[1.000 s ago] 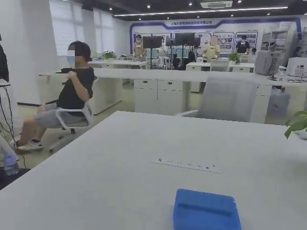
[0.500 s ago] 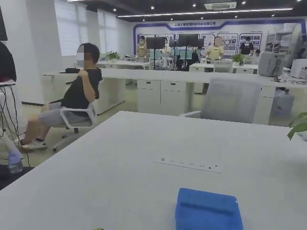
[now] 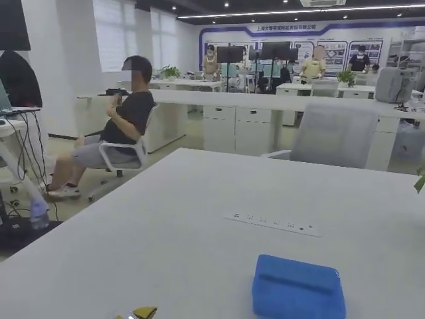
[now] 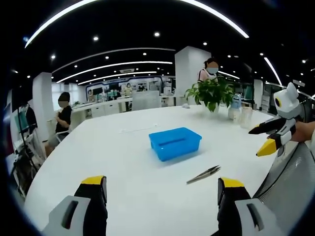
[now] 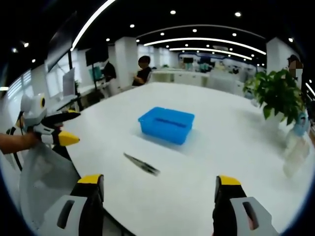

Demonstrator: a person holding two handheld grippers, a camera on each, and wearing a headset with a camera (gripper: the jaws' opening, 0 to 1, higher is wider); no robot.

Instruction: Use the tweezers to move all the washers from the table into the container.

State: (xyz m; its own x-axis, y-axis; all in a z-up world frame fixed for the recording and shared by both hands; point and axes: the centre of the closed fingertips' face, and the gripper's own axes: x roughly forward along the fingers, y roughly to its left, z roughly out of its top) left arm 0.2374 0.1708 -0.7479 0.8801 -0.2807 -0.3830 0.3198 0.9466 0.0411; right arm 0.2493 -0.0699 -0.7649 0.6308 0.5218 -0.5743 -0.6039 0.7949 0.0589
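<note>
Left tongs (image 4: pixel 160 191): yellow-tipped jaws wide apart, nothing between them, held over the near edge of the white tabletop (image 4: pixel 128 162). Right tongs (image 5: pixel 157 189): jaws likewise wide apart and empty, over the same near edge.

Tweezers (image 4: pixel 203 174) lie flat on the tabletop, touched by neither tongs. They sit nearer than the blue container (image 4: pixel 175 142) and clear of it. In the left gripper view they are to the near right of the container. In the right gripper view the tweezers (image 5: pixel 141 164) are to its near left.

The container is open-topped and stands upright on the tabletop, well beyond both tongs. In the head view it sits near, right of centre (image 3: pixel 299 289), with a power strip (image 3: pixel 272 224) set in the tabletop just beyond it.

A potted plant (image 4: pixel 211 93) stands on the far right of the tabletop. A person (image 3: pixel 126 123) sits on a white chair (image 3: pixel 123 156) off the far left of the tabletop.
</note>
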